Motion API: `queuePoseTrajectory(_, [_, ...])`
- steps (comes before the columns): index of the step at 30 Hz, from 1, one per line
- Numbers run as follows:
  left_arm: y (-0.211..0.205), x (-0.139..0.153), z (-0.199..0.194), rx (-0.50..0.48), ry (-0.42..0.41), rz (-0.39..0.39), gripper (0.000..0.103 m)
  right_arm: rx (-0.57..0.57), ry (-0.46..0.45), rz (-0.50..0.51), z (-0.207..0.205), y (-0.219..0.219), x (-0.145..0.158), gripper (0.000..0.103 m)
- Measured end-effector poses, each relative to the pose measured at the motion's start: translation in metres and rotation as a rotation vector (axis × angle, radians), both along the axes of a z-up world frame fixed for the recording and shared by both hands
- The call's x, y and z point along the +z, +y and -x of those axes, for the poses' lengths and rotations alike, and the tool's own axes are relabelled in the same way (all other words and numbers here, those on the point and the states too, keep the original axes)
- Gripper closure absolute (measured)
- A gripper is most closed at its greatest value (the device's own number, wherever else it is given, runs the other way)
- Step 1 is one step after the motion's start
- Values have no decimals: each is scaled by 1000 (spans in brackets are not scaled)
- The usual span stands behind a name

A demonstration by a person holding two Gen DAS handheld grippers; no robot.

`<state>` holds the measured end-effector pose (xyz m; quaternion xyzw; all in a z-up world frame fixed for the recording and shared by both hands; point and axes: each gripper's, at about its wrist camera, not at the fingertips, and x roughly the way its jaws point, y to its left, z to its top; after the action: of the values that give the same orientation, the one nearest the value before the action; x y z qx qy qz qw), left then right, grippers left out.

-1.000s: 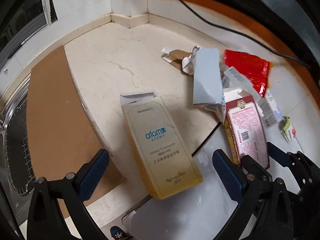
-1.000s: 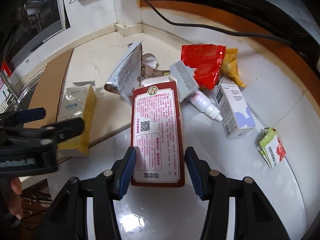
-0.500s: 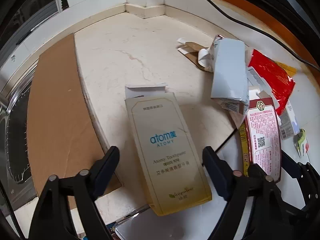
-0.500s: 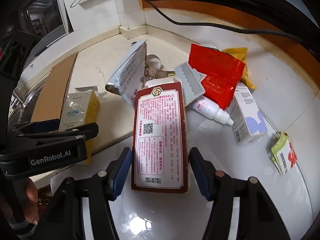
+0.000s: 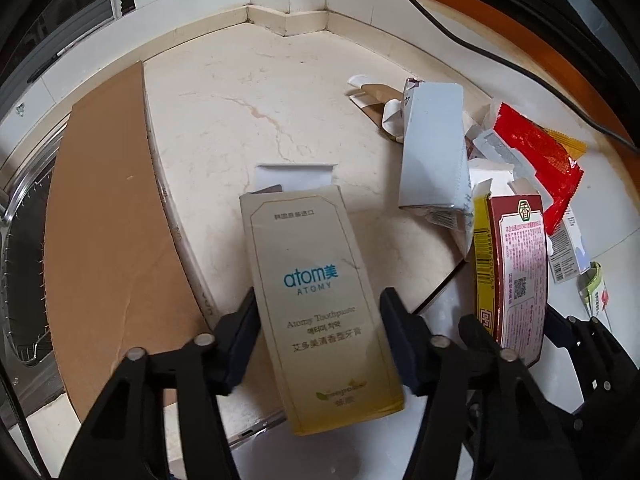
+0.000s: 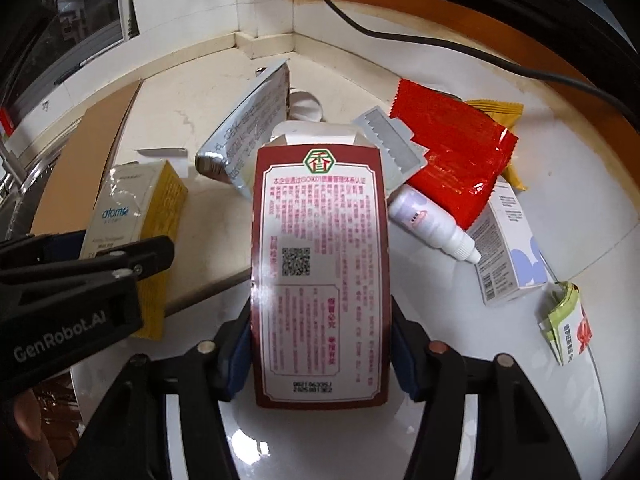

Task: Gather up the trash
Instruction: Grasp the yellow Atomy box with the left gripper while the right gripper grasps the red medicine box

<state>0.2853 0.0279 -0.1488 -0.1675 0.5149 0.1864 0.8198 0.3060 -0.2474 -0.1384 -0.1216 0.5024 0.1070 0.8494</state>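
Left wrist view: left gripper [image 5: 318, 334] was closing astride toothpaste box [image 5: 316, 300], long axis running fwd along fingers; right gripper [image 6: 320, 344] clamped red box [image 6: 320, 276] likewise.

We see soft, even room light; a bright shine sits on the glossy white surface [image 6: 256, 446] just below the right gripper [image 6: 320, 354]; the red wrapper [image 6: 452, 156] beyond it glints; the round lens bends walls and edges, and the corners go black; print close to the fingers looks a bit blurry.
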Motion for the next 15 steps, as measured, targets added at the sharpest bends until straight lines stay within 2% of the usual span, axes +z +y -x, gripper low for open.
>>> queuePoseTrajectory(5, [-3,10,12,-13,-32,-2,54,-3,-52,-12,16,-4,13,45])
queuePoseTrajectory(15, [-24,63,61,-100,-138,-39,54,-50,-80,-132,60,-22,56,45])
